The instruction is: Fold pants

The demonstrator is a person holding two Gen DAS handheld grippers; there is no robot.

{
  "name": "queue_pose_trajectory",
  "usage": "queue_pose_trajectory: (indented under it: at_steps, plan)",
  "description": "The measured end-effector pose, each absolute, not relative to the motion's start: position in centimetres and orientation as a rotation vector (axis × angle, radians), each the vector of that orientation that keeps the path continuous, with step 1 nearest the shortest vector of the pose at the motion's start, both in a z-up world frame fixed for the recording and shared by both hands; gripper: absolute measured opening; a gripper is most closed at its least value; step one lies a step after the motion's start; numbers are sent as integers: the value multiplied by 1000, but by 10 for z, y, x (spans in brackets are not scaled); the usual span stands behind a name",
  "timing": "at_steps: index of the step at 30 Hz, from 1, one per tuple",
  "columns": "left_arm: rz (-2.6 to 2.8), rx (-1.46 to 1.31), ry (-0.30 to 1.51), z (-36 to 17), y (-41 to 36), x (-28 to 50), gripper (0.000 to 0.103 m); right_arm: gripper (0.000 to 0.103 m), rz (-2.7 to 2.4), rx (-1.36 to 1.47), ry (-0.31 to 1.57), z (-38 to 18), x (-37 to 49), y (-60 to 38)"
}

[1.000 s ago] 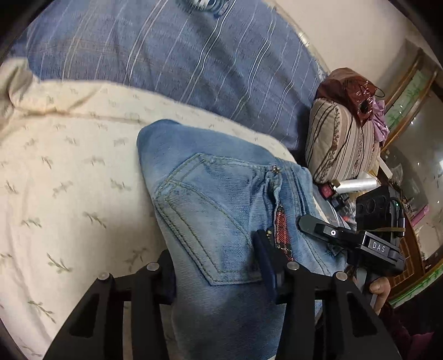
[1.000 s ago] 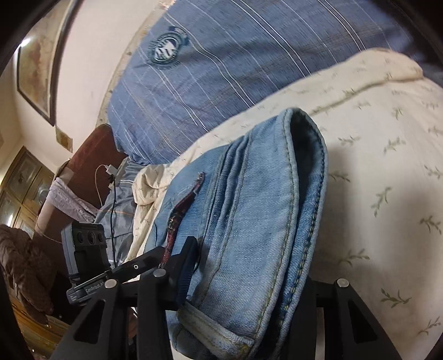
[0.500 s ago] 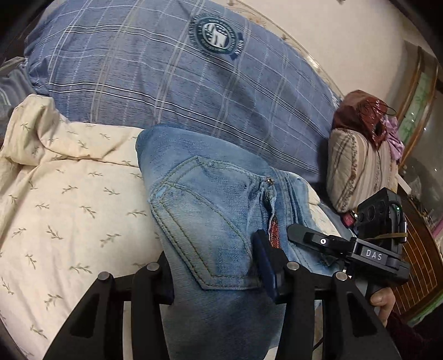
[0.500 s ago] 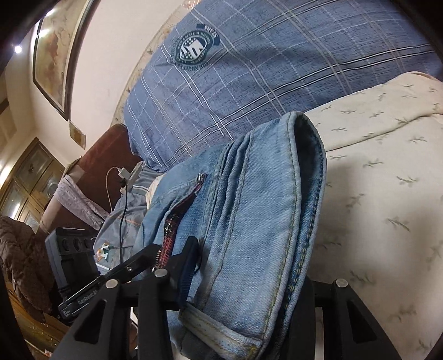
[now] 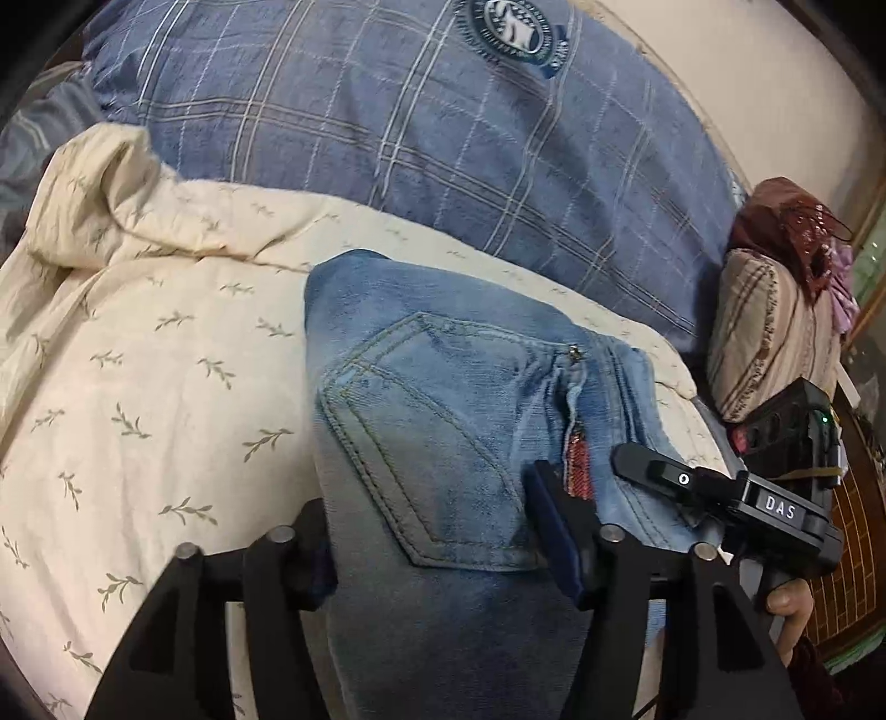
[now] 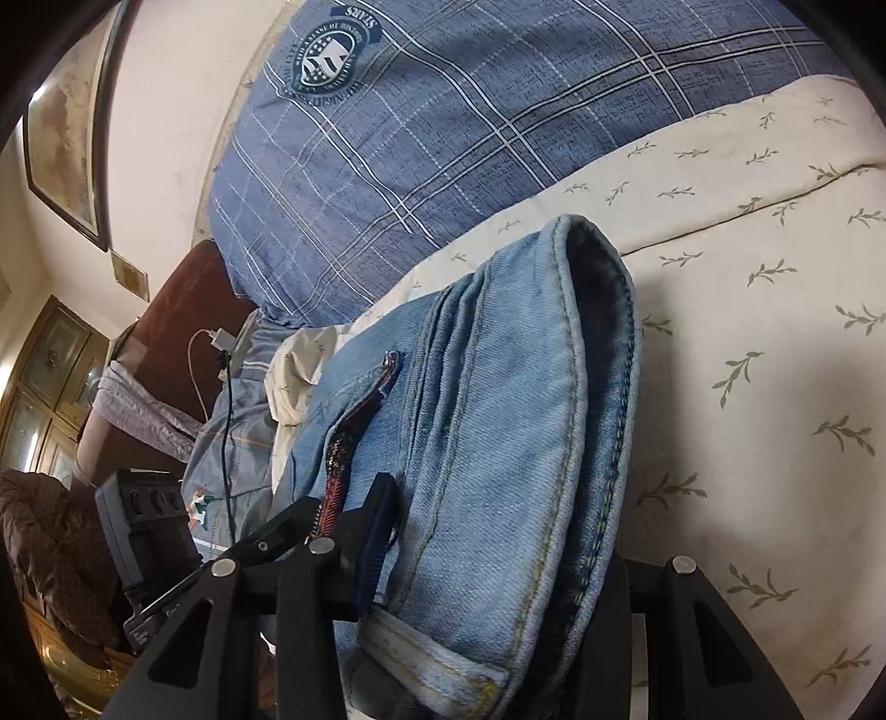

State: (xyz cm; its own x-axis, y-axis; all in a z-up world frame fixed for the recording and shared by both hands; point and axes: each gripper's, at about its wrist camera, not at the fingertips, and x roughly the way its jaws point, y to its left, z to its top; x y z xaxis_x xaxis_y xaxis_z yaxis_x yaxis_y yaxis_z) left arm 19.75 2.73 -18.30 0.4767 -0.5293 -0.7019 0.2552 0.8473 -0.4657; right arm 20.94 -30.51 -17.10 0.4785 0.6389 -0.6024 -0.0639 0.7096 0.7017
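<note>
Left wrist view: left gripper (image 5: 437,531), jaws just widening, straddles folded jeans (image 5: 443,410); right gripper (image 6: 487,559) clamps them. One-sided support risks the fold sagging open.

Dim warm light, fisheye-bent edges

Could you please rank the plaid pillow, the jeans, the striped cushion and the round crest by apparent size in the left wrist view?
1. plaid pillow
2. jeans, enlarged by nearness
3. striped cushion
4. round crest
</note>
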Motion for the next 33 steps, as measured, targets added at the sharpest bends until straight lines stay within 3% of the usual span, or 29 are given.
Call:
queue_pose_trajectory:
  at_steps: [2, 6, 17, 33]
  plan:
    - [-472, -314, 975, -187, 27, 199, 72, 48, 464, 665, 997, -174, 211, -305]
    - [-451, -319, 969, -185, 30, 196, 74, 61, 431, 682, 1016, -177, 209, -309]
    - [-232, -109, 789, -131, 27, 144, 87, 62, 320, 451, 852, -133, 163, -304]
    - [-180, 65, 626, -51, 17, 67, 89, 64, 300, 444, 700, -84, 81, -304]
